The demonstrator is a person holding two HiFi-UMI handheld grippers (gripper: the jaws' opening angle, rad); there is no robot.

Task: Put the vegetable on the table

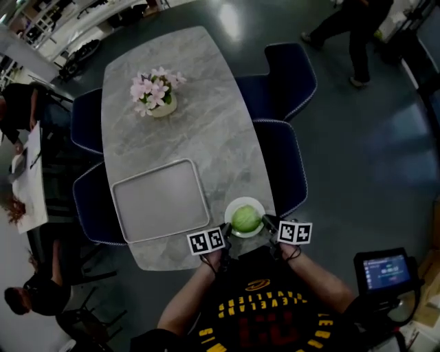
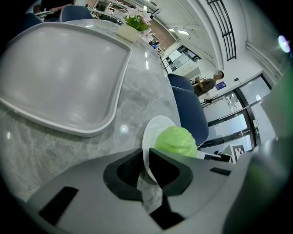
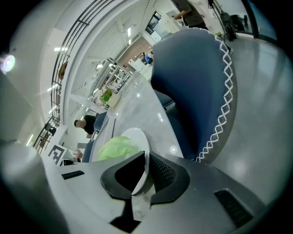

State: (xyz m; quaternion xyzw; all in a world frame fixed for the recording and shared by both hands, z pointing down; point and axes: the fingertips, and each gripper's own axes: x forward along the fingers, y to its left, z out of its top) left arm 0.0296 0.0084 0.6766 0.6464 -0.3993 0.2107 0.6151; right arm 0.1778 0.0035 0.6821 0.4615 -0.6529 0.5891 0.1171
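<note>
You had the left claw (image 2: 146, 157) closed on the plate (image 1: 234, 206) rim nearest the tray (image 1: 113, 185), and the right claw (image 3: 146, 160) closed on the rim farthest from the tray. The green vegetable (image 1: 245, 218) sat on that plate, dead between the claws, equally near both. The plate was just beside the tray, over the worktop (image 1: 206, 124); whether it touched down, I couldn't tell.

Head view was dim, with ceiling-light glare on the floor (image 1: 230, 19). Gripper views were brighter, fisheye-warped, dark-cornered; glare spots dotted the desk (image 2: 122, 129).
</note>
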